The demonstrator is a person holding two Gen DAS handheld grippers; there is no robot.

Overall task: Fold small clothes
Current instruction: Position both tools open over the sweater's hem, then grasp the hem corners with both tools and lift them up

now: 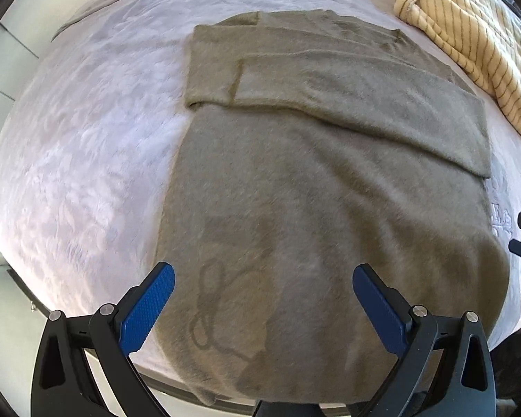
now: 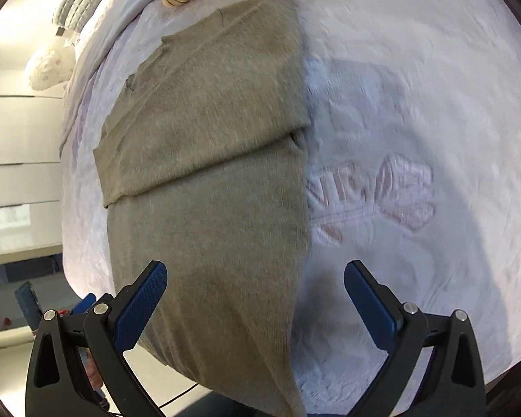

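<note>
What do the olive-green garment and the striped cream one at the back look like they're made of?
The olive-green garment looks like a soft knit, likely wool or a blend: a fuzzy matte nap in the left view, fine vertical ribs in the right view. The striped cream garment looks like thicker plush or fleece, with puffy ridges and a rolled edge. The fibre itself can't be confirmed.

White embossed bedspread (image 2: 416, 104), white drawer fronts (image 2: 17, 132) beside bed, bright daylight
</note>
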